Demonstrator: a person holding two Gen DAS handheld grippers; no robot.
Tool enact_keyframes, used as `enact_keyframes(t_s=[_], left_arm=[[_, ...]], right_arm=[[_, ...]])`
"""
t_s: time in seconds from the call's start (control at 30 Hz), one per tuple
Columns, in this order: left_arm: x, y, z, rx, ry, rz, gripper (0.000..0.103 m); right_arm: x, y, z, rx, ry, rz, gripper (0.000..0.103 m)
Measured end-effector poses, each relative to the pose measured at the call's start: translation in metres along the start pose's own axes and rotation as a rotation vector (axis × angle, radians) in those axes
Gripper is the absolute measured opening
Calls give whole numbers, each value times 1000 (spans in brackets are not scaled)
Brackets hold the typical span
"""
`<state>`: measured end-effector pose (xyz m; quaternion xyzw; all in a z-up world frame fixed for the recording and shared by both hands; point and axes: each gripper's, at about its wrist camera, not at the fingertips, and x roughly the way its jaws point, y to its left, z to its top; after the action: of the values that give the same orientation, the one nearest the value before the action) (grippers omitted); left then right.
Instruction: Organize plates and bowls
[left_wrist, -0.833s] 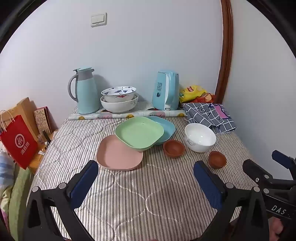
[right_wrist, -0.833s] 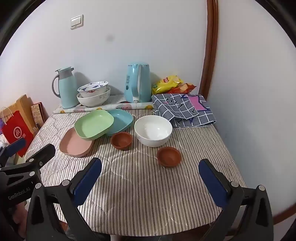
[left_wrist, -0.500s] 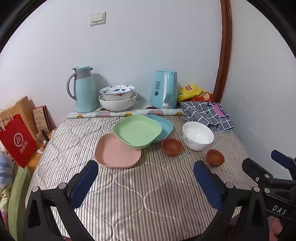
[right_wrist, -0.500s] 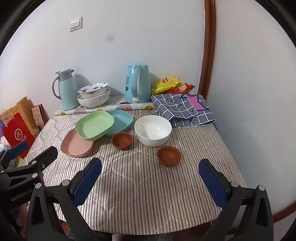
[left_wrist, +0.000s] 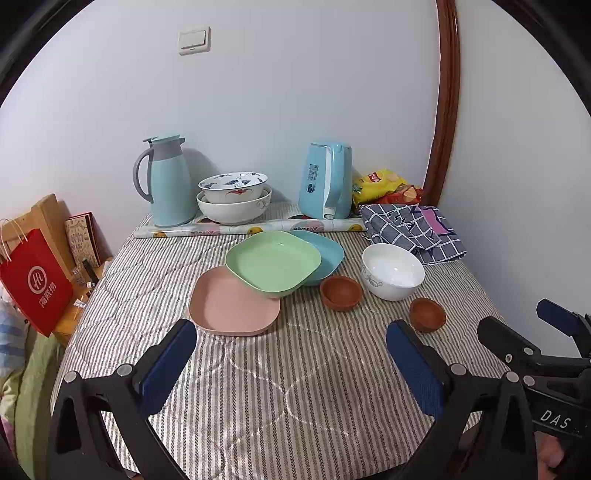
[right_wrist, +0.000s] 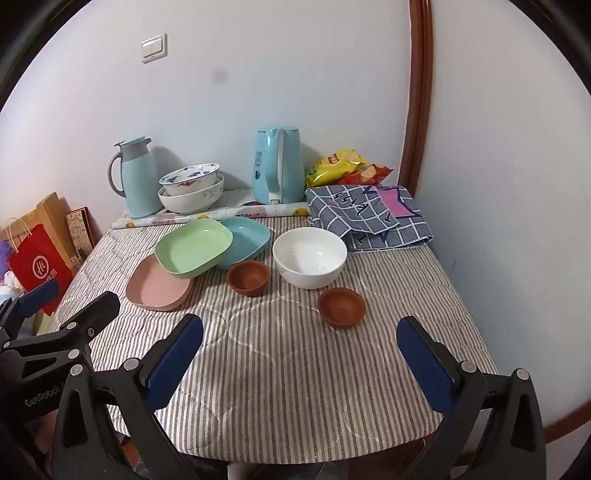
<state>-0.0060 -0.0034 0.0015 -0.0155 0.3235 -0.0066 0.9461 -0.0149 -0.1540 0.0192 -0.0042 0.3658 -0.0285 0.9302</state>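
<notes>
both the left gripper (left_wrist: 291, 354) and right gripper (right_wrist: 301, 350) hang spread wide and empty over the near table edge (right_wrist: 295, 435), likely sizing up the overlapping plates (left_wrist: 273, 262) and scattered bowls (right_wrist: 309, 256) mid-table.

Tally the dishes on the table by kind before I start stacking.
Plates: 3, pink, green, blue
White bowls: 3, one loose, two nested at the back
Brown bowls: 2
Total: 8

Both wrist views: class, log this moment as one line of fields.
left gripper: open, empty | right gripper: open, empty | green plate: overlapping pink plate | white bowl: untouched
</notes>
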Motion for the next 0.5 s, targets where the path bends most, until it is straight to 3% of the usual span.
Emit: enact_keyframes(t_s=[0.5], left_arm=[[0,1,-2,5,2,0,103]], right_arm=[[0,-1,-1,16,2,-2,103]])
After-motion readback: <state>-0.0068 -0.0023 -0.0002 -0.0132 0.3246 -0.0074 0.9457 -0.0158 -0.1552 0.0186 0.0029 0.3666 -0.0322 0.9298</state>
